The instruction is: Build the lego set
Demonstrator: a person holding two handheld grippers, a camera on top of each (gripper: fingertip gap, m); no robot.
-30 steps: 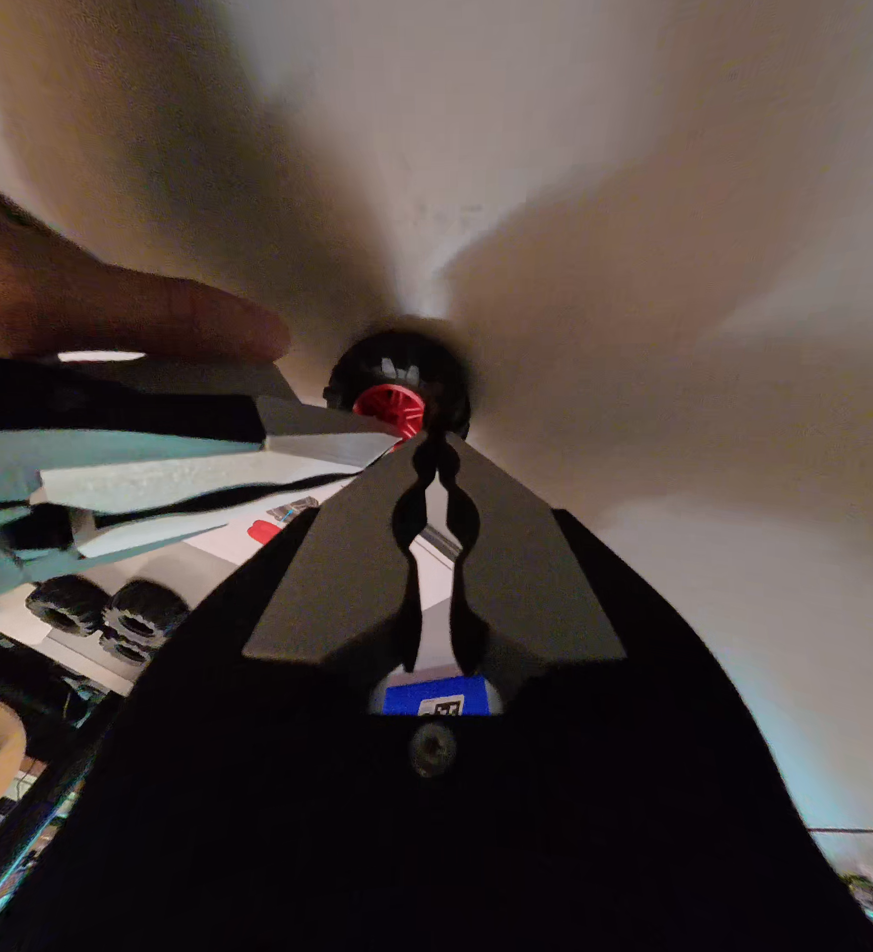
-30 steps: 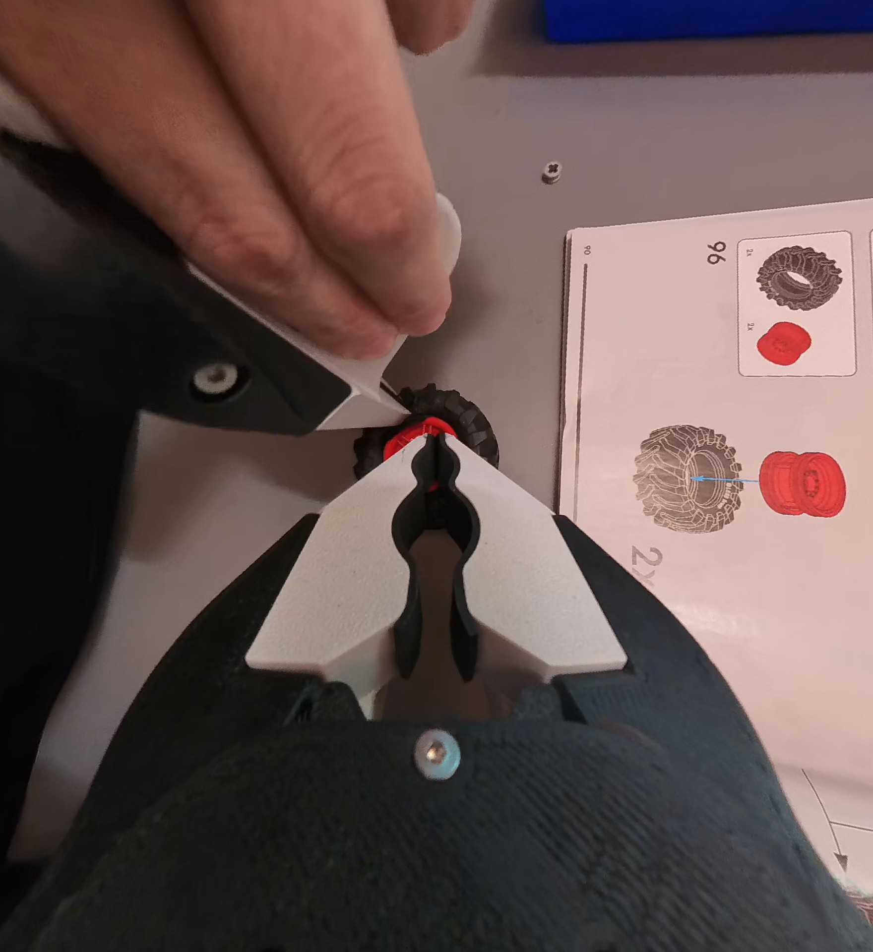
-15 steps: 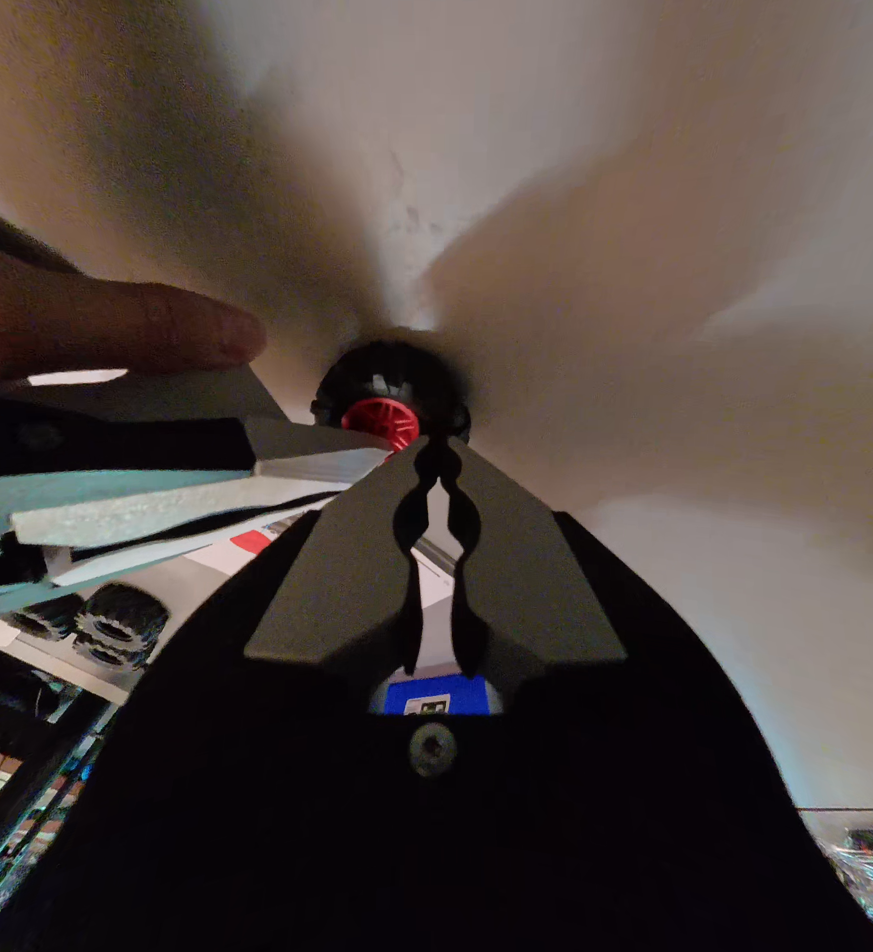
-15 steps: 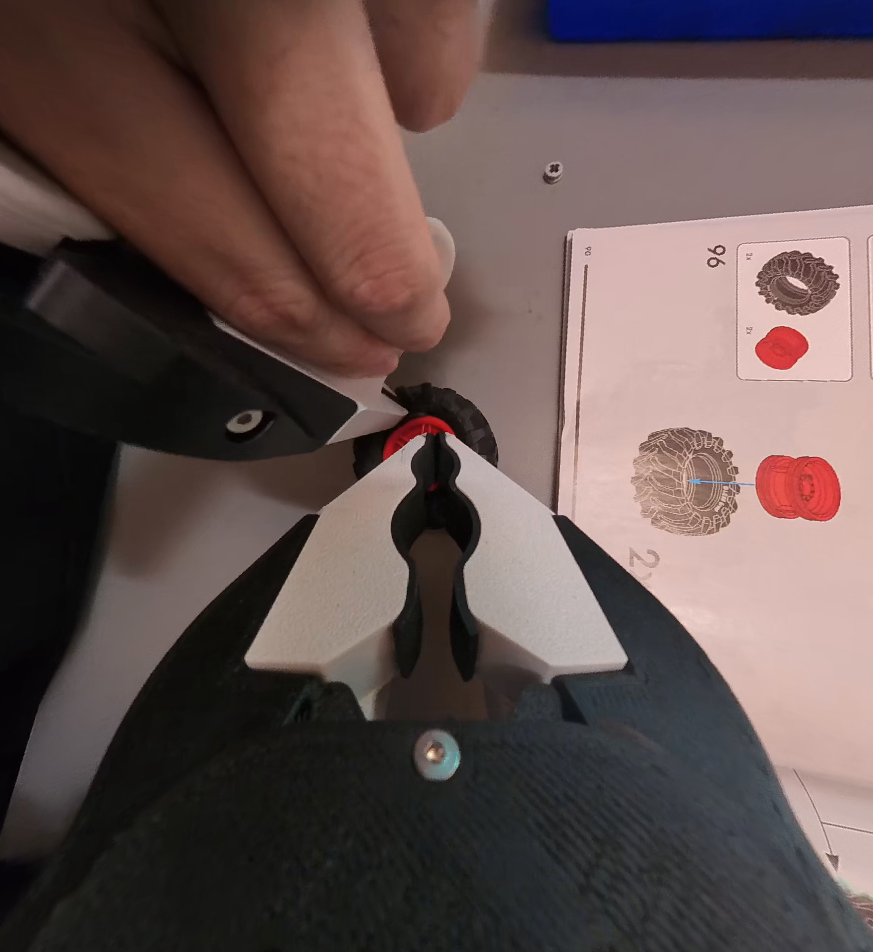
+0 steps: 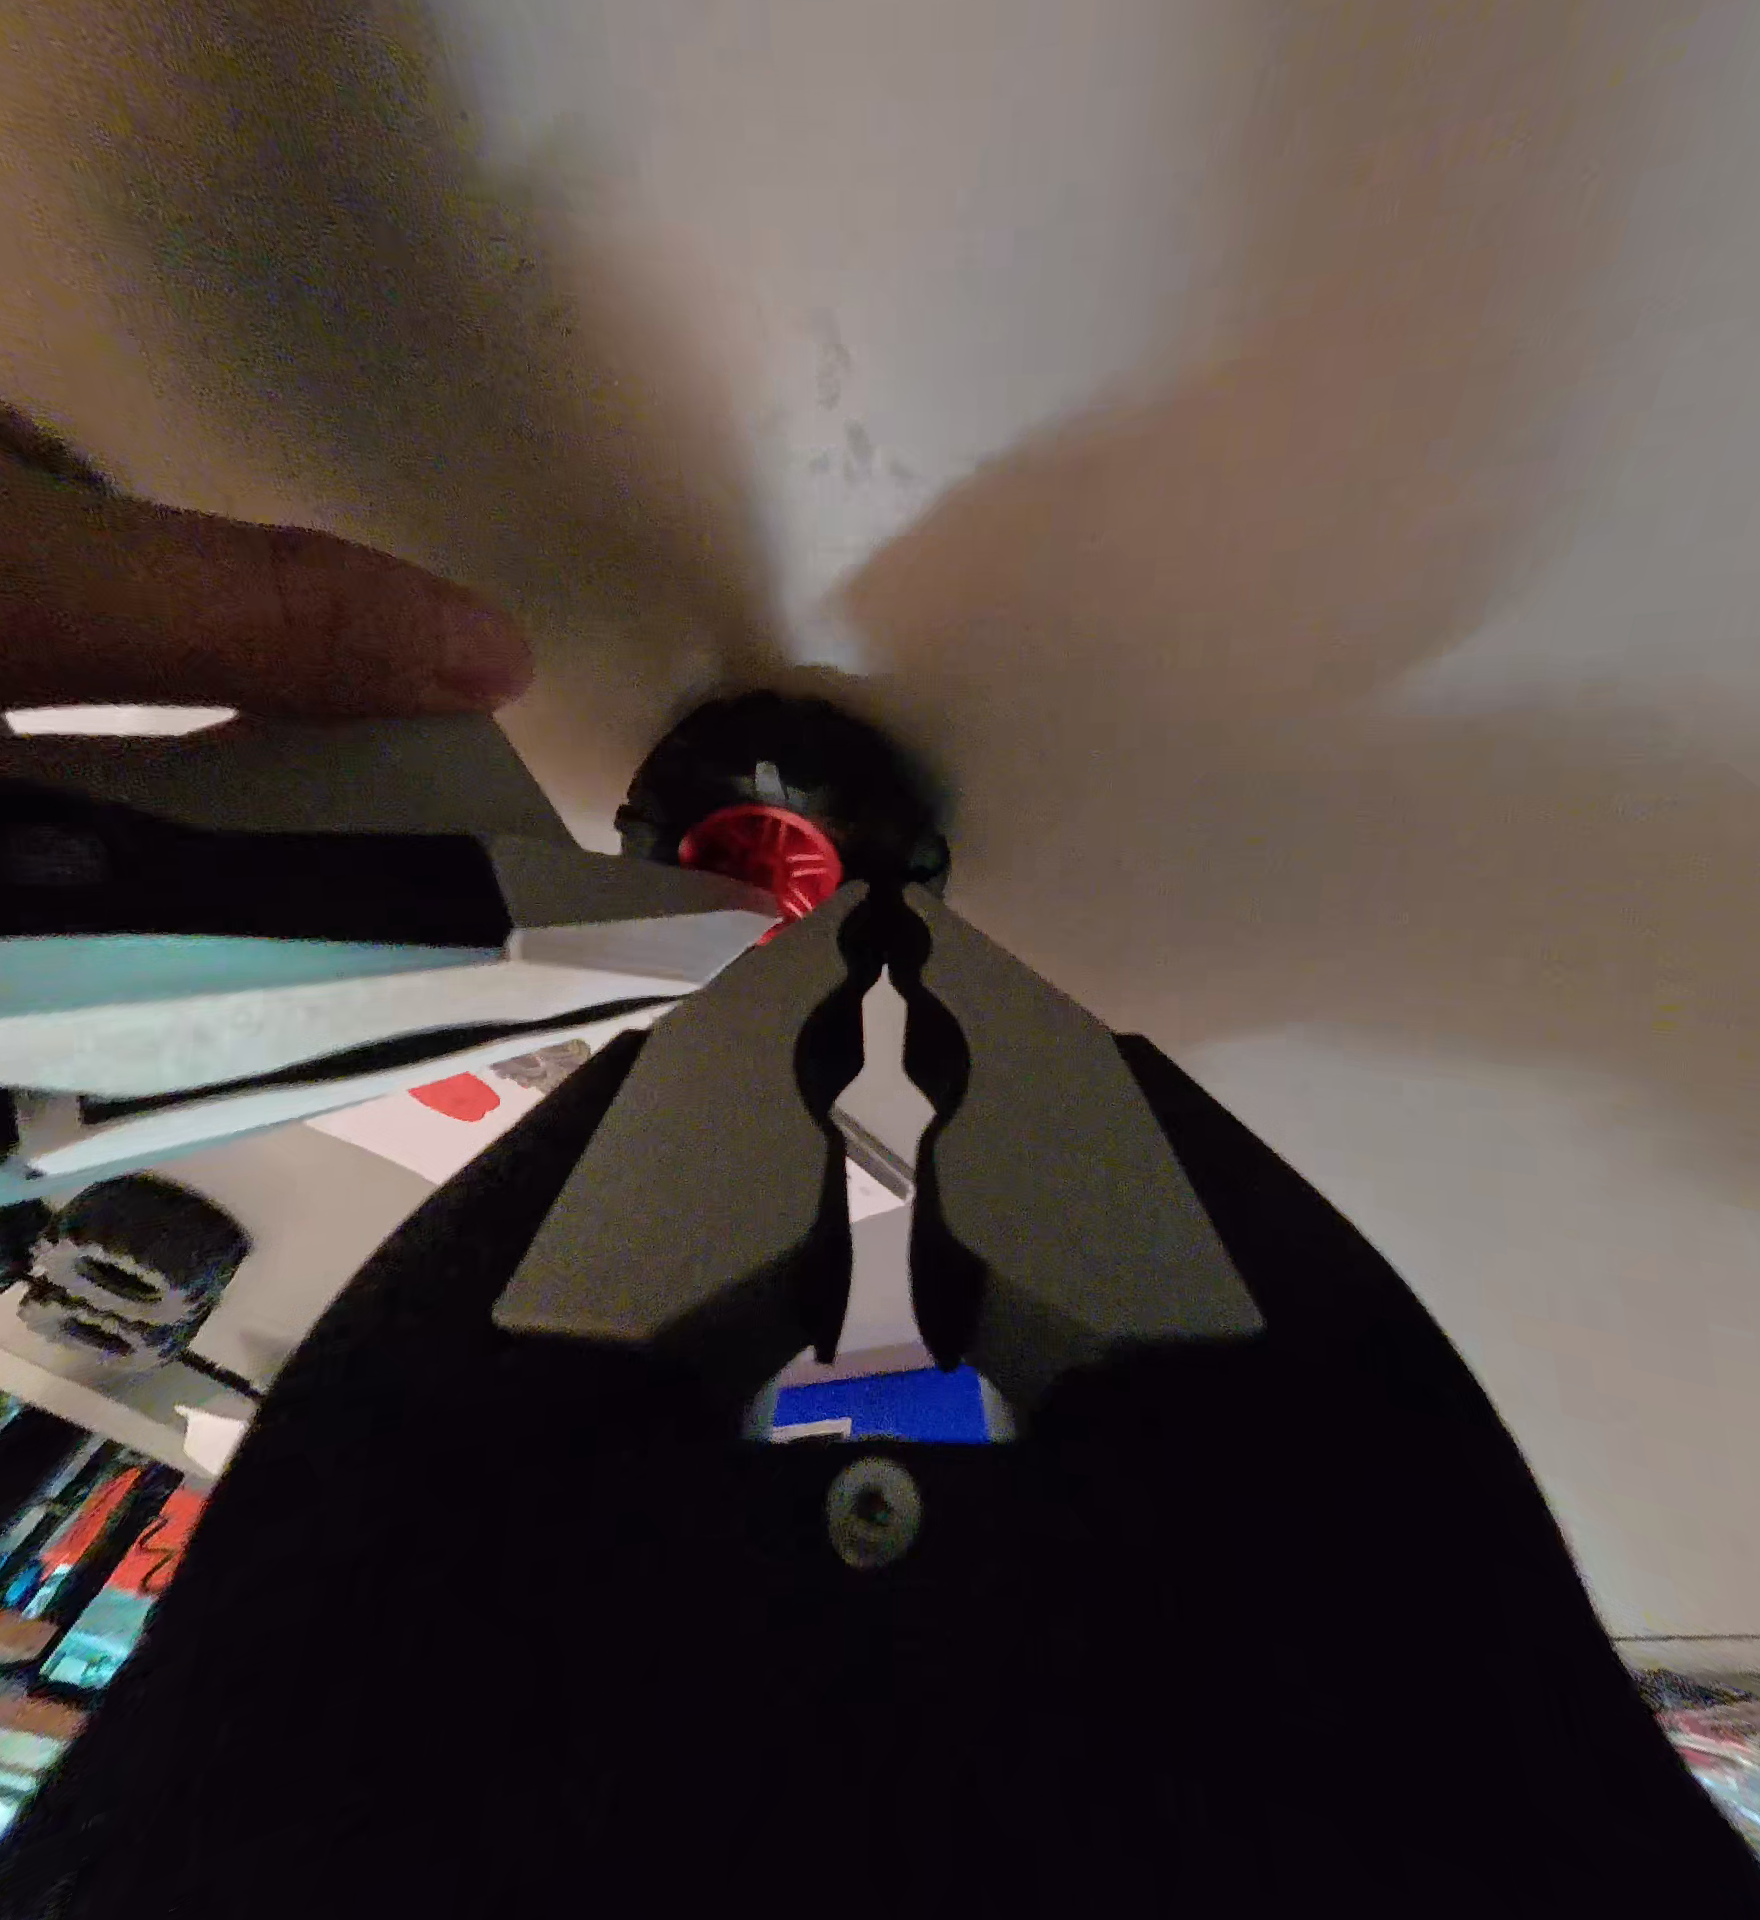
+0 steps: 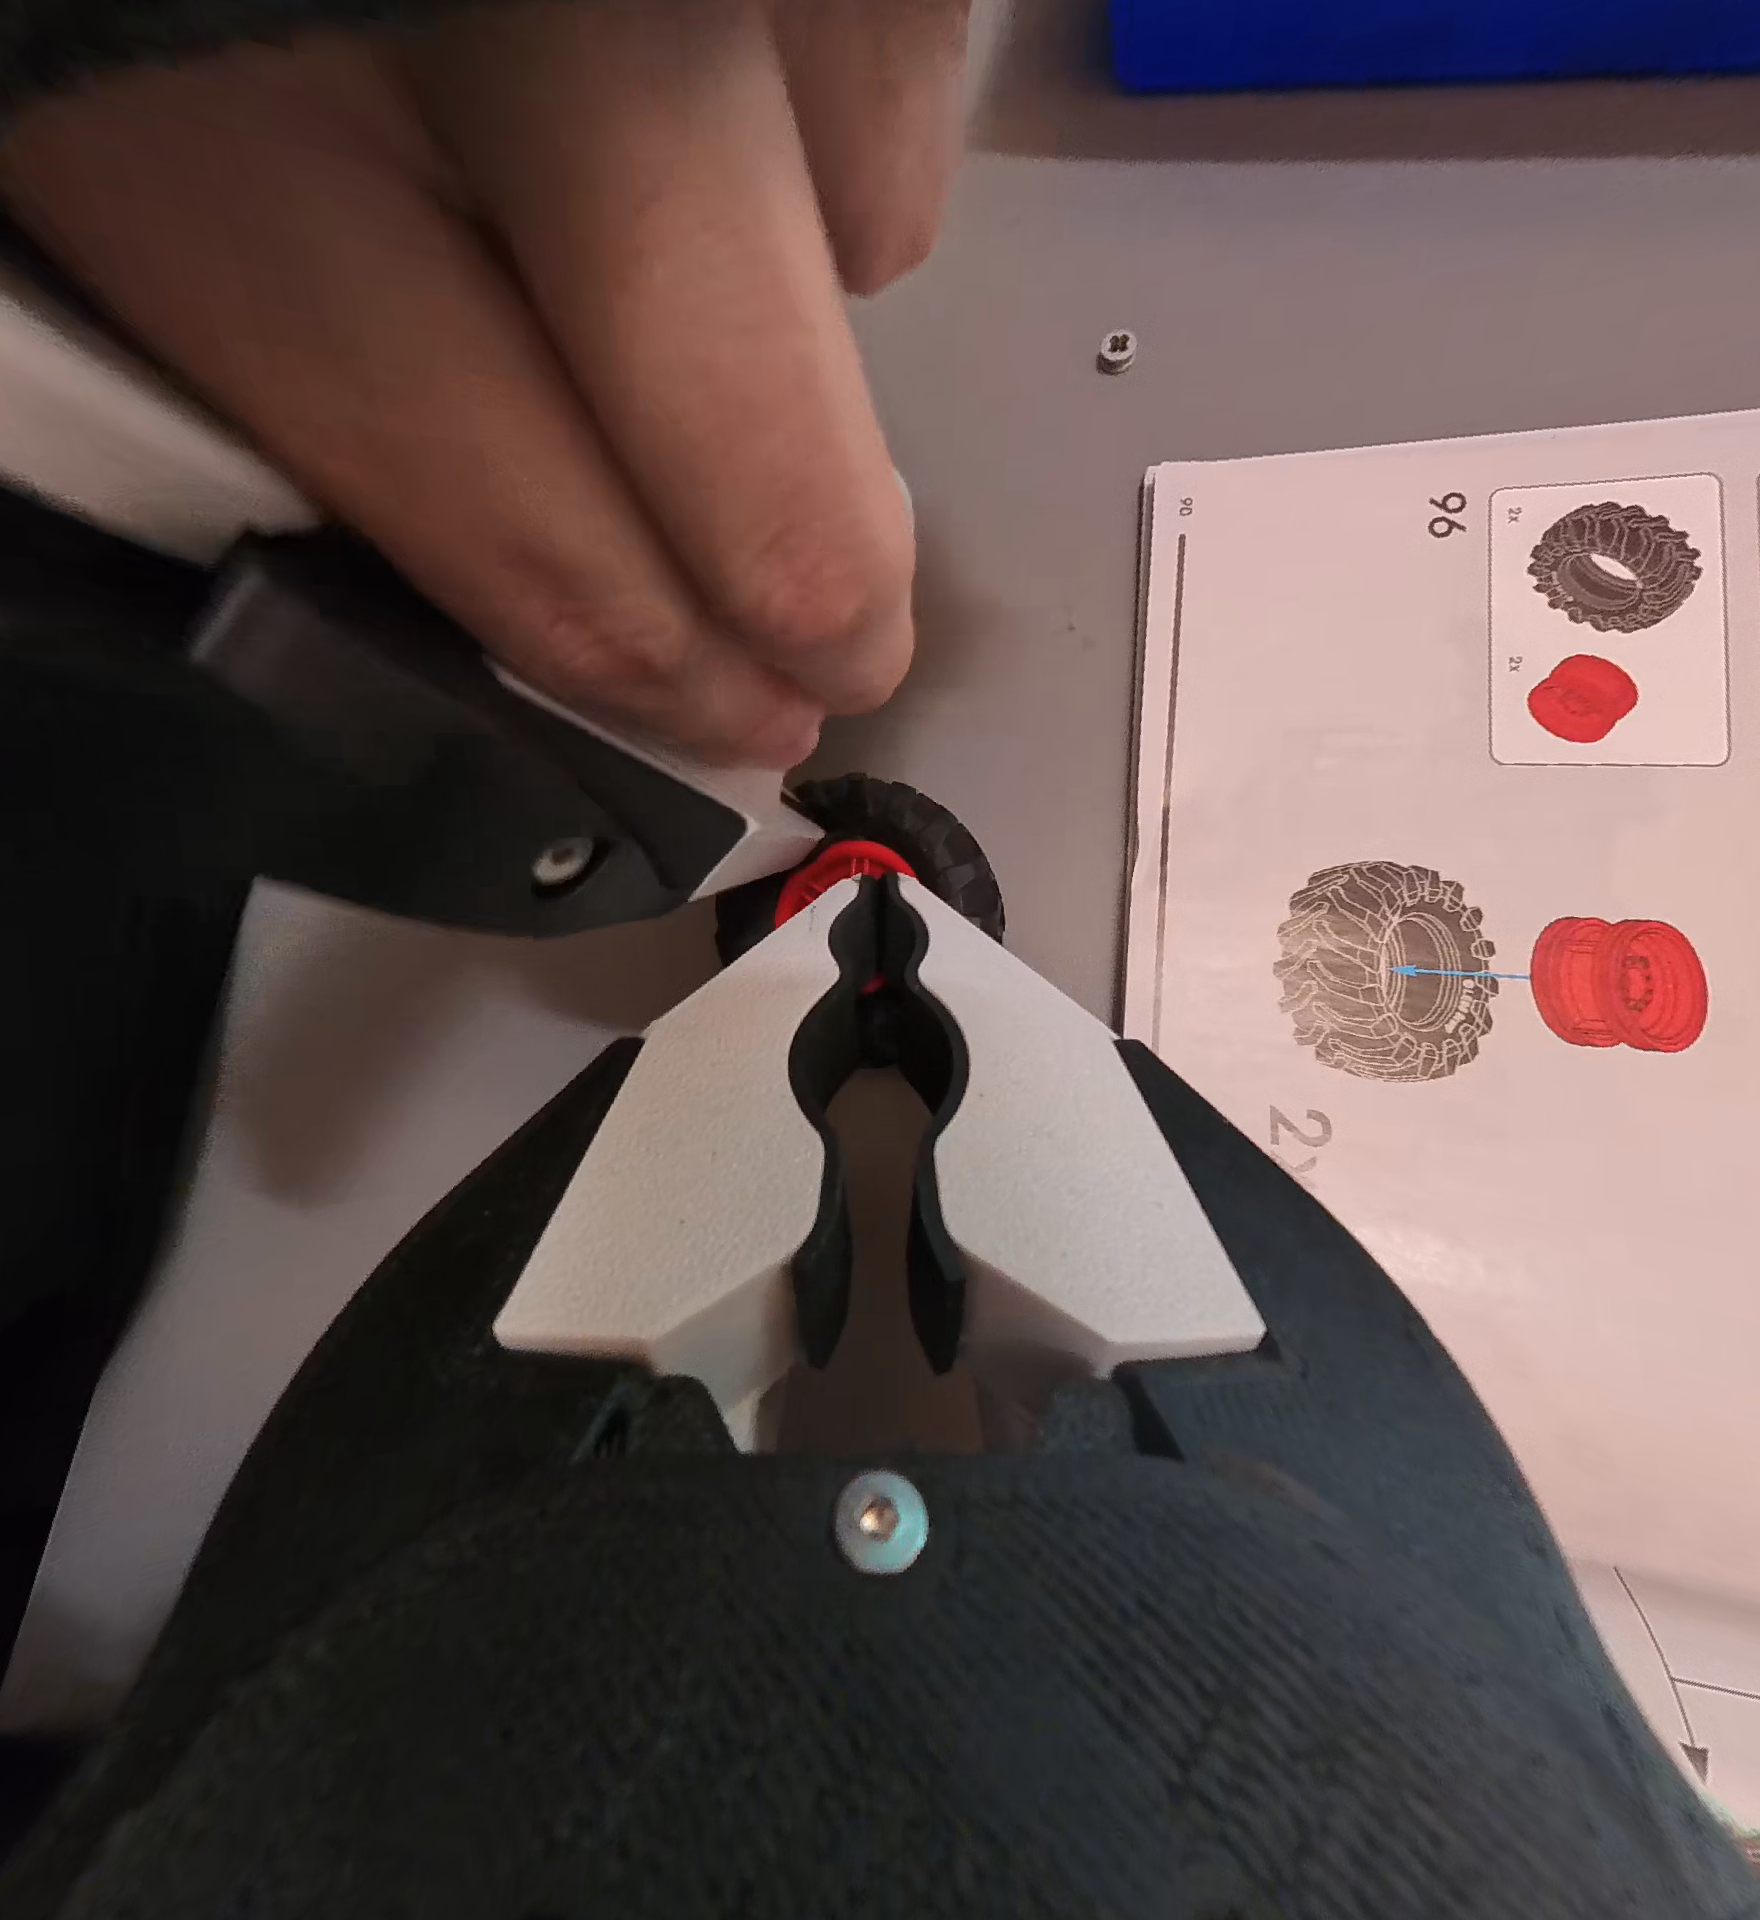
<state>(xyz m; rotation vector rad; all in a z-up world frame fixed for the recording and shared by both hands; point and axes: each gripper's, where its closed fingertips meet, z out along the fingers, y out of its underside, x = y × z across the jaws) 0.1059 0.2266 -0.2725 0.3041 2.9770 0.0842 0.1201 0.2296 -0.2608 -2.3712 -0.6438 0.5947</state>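
Right wrist view showed both grippers, left gripper (image 6: pixel 803 831) and right gripper (image 6: pixel 881 894), closed narrow against the small, light wheel (image 6: pixel 891 852): soft black tyre, stiff red hub, likeliest gripped at that rim.

The tyre (image 6: pixel 943 831) looked like matt black rubber with a rough, knobbly tread, and the rim (image 6: pixel 840 868) seated in it was smooth red plastic with a slight gloss. Pressed against that rim, the right hand-held gripper (image 6: pixel 881 894) had matt, finely grained pale grey plastic fingers lined with smooth black pads, on a coarsely textured black body held by a shiny metal screw (image 6: pixel 881 1522). Right of the tyre lay an instruction booklet (image 6: pixel 1375 1195) of smooth, faintly glossy paper. Under the tyre the worktop (image 6: pixel 1219 312) was smooth, matt grey, with a small metal screw head (image 6: pixel 1118 350) behind the tyre.
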